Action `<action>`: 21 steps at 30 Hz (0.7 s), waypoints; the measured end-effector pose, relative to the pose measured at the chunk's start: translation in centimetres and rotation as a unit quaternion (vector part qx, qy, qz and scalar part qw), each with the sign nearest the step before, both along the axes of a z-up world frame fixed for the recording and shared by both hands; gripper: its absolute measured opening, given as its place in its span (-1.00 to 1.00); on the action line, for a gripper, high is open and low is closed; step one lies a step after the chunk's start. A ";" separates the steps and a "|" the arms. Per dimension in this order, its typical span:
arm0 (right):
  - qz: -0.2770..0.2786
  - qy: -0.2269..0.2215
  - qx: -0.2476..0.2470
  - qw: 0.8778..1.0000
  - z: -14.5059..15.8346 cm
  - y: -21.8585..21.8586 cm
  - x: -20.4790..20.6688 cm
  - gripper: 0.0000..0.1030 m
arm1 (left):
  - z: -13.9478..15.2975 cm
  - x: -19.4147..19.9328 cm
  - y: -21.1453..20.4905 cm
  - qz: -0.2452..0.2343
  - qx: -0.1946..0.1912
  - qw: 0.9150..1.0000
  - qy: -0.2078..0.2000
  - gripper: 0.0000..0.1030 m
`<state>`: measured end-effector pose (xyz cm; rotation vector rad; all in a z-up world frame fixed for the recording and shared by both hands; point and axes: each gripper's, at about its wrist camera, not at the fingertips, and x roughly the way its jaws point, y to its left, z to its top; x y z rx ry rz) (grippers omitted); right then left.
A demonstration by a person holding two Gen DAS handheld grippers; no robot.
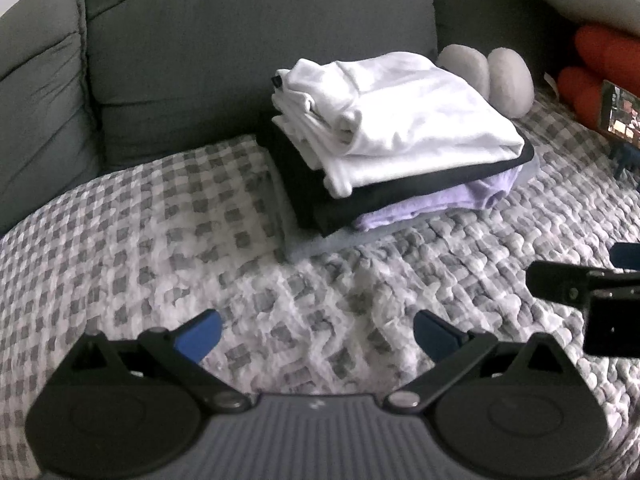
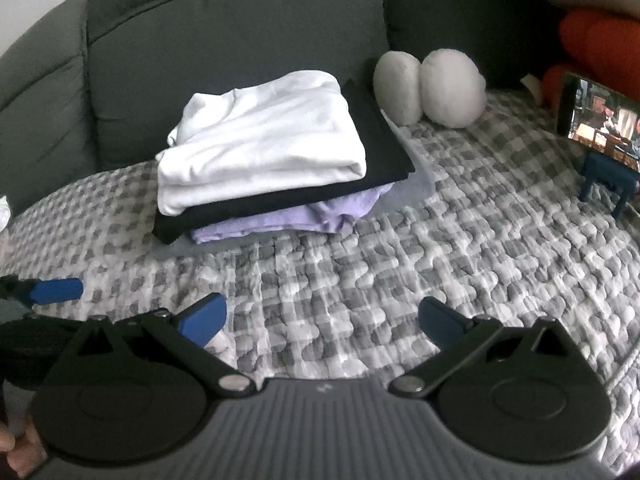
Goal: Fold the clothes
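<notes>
Both your grippers are empty here. The left gripper has its blue pads spread wide over the checked blanket, nothing between them. The right gripper is the same: jaws wide apart, only blanket under the gap. They sit close side by side; the right one's black body pokes in at the right edge of the left view, and a blue pad of the left one shows at the left edge of the right view.

The clothes are in a folded stack toward the back edge of the blanket, right up against the grey back cushion of the sofa. Top layer is a white piece, folded a bit lumpy on its left side. Under it is a black piece that sticks out past the white on the right and front. Below that, a lilac piece peeks out at the front edge. There seems to be a pale layer under the lilac too, but you can't tell what it is.

Just right of the stack, two round grey plush lumps sit touching each other against the back. Further right, near the blanket's right edge, a phone with a lit screen stands on a small blue stand, with something orange-red behind it.
</notes>
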<state>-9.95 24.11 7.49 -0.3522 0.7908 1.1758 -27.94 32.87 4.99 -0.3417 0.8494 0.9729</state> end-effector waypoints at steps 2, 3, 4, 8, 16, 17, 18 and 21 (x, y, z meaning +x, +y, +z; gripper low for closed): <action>0.001 0.000 -0.002 1.000 -0.1 0.1 0.0 1.00 | 0.0 0.0 0.0 -0.001 0.001 1.000 0.000 0.99; 0.001 -0.001 -0.004 1.000 -0.1 0.2 0.0 1.00 | 0.0 0.0 0.0 -0.001 0.001 1.000 0.000 0.99; 0.002 -0.001 -0.004 1.000 -0.2 0.2 0.0 1.00 | 0.0 0.0 0.0 0.000 0.001 1.000 0.001 0.99; 0.006 -0.001 -0.001 1.000 -0.1 0.2 -0.1 1.00 | -0.1 0.1 0.0 0.003 0.002 1.000 0.004 0.99; 0.012 -0.002 0.003 1.000 0.0 0.2 -0.2 1.00 | -0.3 0.1 0.1 0.007 0.005 1.000 0.010 0.99; 0.012 -0.003 0.003 1.000 0.0 0.2 -0.2 1.00 | -0.3 0.1 0.1 0.007 0.005 1.000 0.010 0.99; 0.013 -0.003 0.003 1.000 0.0 0.2 -0.2 1.00 | -0.3 0.1 0.1 0.007 0.006 1.000 0.010 0.99; 0.015 -0.004 0.005 1.000 0.1 0.1 -0.3 1.00 | -0.3 0.1 0.0 0.008 0.008 1.000 0.011 0.99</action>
